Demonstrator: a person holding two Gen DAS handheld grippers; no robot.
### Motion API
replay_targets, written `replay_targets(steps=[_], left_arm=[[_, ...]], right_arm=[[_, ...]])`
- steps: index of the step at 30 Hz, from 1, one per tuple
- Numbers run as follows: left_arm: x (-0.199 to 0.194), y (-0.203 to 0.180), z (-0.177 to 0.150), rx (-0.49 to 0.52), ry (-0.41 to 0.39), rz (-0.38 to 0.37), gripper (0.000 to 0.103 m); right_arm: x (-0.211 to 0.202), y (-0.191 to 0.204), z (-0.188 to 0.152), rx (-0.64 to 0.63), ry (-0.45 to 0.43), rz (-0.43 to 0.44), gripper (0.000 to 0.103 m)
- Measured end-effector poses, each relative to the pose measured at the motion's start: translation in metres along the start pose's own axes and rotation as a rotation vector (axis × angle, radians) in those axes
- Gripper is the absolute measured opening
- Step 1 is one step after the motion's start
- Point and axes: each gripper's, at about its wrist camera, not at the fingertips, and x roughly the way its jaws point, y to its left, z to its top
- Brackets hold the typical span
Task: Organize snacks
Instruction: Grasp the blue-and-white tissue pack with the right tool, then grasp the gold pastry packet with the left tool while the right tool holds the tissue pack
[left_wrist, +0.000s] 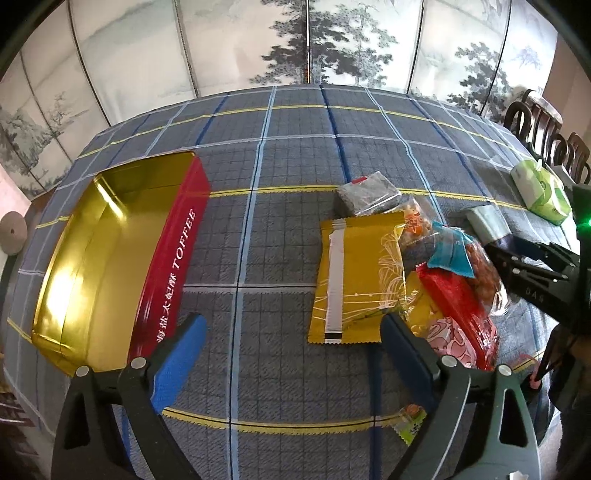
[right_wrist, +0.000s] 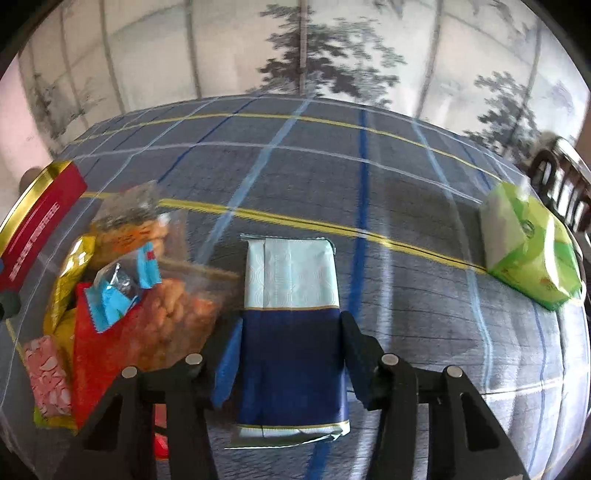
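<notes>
An open red toffee tin (left_wrist: 110, 266) with a gold inside lies at the left; its edge shows in the right wrist view (right_wrist: 40, 214). A pile of snack packets (left_wrist: 436, 280) lies at the right, with a gold packet (left_wrist: 354, 277) at its left edge. My left gripper (left_wrist: 291, 332) is open and empty above the cloth, its right finger beside the gold packet. My right gripper (right_wrist: 290, 332) is shut on a blue and pale green packet (right_wrist: 291, 325). It appears in the left wrist view (left_wrist: 517, 258) at the right of the pile.
A green tissue pack (right_wrist: 528, 254) lies at the far right, also in the left wrist view (left_wrist: 543, 192). A small green candy (left_wrist: 410, 424) lies near the front. Dark chairs (left_wrist: 539, 133) stand at the table's right end. A painted screen stands behind the checked tablecloth (left_wrist: 288, 166).
</notes>
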Motion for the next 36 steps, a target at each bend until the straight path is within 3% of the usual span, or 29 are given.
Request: replay_targets(steps=[7,12,15,28,36], left_arm=[[0.005,-0.008,0.006,0.023,0.006,-0.040,0.093],[0.015,-0.017,0.015,0.040,0.025,-0.107,0.093],[0.023,-0.024,0.021,0.068,0.035,-0.105,0.092],[0.060,-0.023,0.028,0.052,0.115,-0.138,0.067],[0.061,-0.018,0.027,0.062,0.103,-0.146,0.055]], right_arm=[[-0.003,-0.035,-0.009,0.123,-0.028,-0.088,0.051],[-0.006,-0.040,-0.015,0.150,-0.061,-0.106,0.051],[-0.005,-0.041,-0.016,0.155,-0.068,-0.110,0.051],[-0.005,-0.039,-0.016,0.154,-0.069,-0.113,0.051],[-0.005,-0.040,-0.016,0.154,-0.070,-0.114,0.051]])
